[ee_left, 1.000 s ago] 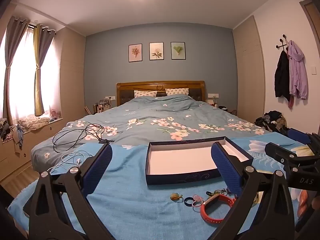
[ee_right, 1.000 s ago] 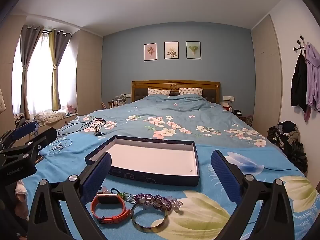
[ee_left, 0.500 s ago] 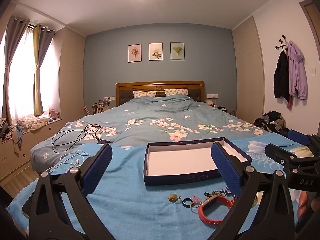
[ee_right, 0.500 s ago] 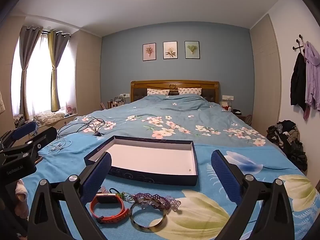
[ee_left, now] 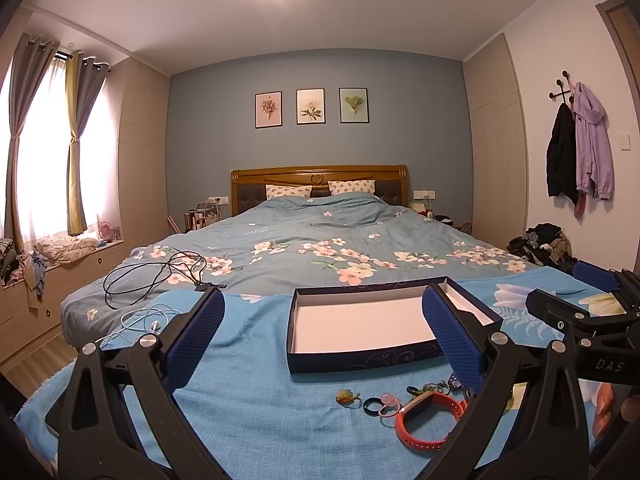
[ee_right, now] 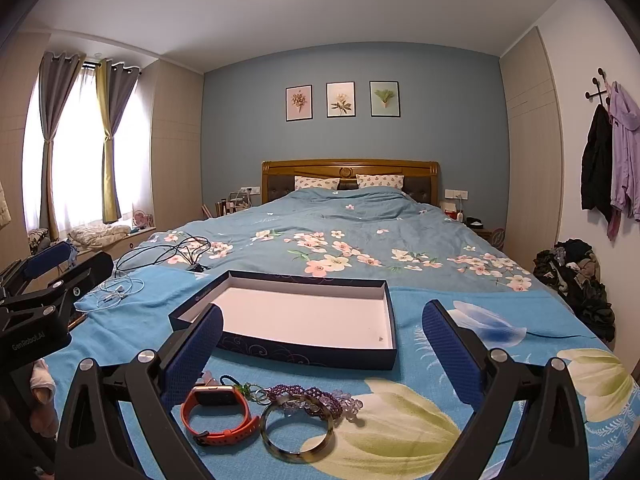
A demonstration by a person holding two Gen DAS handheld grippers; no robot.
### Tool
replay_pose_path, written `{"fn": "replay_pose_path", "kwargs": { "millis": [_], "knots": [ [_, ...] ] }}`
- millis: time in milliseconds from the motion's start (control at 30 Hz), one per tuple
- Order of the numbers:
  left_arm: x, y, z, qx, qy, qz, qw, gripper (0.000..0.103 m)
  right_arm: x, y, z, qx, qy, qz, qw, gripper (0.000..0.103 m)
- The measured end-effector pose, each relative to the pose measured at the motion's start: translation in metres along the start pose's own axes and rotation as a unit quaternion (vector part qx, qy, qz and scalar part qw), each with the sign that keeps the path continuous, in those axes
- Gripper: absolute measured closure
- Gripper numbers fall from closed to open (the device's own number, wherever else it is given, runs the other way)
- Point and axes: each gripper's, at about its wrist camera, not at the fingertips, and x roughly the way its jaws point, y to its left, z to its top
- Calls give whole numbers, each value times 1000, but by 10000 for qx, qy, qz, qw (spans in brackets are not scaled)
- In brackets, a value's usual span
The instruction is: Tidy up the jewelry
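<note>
Both grippers, left [ee_left: 322,334] and right [ee_right: 320,346], spread wide and empty, lowered slightly closer since a second ago. Jewelry — orange watch [ee_right: 218,412], bangle [ee_right: 298,428] — near, before empty box [ee_right: 280,346]. Nothing sorted yet.

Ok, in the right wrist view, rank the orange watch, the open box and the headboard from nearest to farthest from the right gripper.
1. orange watch, just beyond the right gripper, lower left.
2. open box, behind it, centre.
3. headboard, across the bed, far wall.

box [ee_right: 280,354] stands behind jewelry [ee_right: 304,398]; cables [ee_right: 160,254] leftward.
</note>
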Motion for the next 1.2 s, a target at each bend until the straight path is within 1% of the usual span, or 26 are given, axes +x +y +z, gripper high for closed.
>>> {"fn": "replay_pose_path", "kwargs": {
  "millis": [1200],
  "knots": [
    [-3, 0, 1, -8, 10, -27, 10000, 6, -1, 0, 1, 15, 12, 15, 10000, 7]
  ]
}}
